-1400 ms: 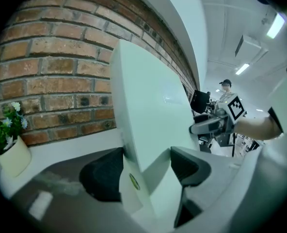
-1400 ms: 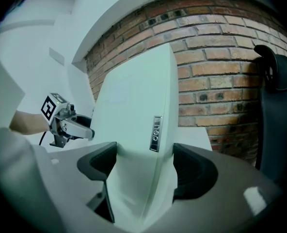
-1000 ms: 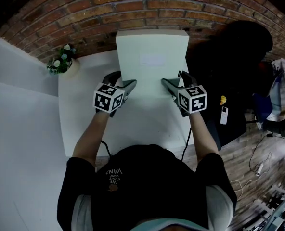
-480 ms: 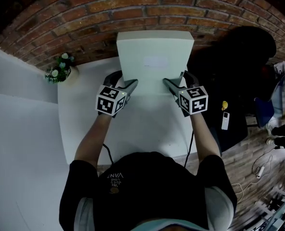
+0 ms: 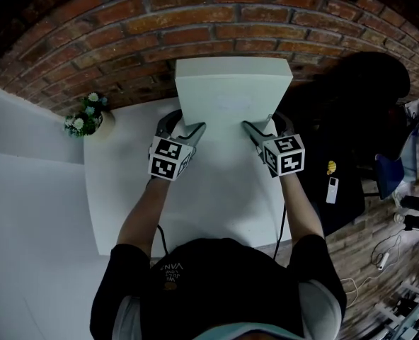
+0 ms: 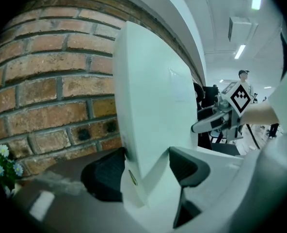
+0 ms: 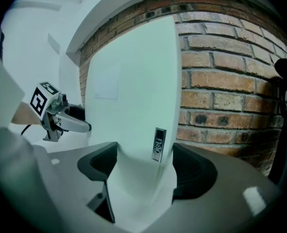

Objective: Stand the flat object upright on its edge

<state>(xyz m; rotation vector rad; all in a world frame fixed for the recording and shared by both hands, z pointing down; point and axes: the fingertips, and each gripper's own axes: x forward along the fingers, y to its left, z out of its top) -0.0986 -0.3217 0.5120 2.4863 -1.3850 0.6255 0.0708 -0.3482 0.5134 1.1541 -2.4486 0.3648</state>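
Reaching forward over the white table (image 5: 216, 190), both forearms are held roughly parallel, with each gripper tipped slightly downward. The left gripper (image 5: 183, 127) is clamped on the lower left corner of the flat object (image 5: 231, 94) and the right gripper (image 5: 266, 125) on its lower right corner. In each gripper view the slab is seen wedged between two dark ribbed pads. The object, a smooth, pale, rectangular slab with squared edges, is stood on its bottom edge at the table's far side, close before the rough brick wall (image 5: 160, 20). A small dark label (image 7: 158, 143) is seen on its narrow right side
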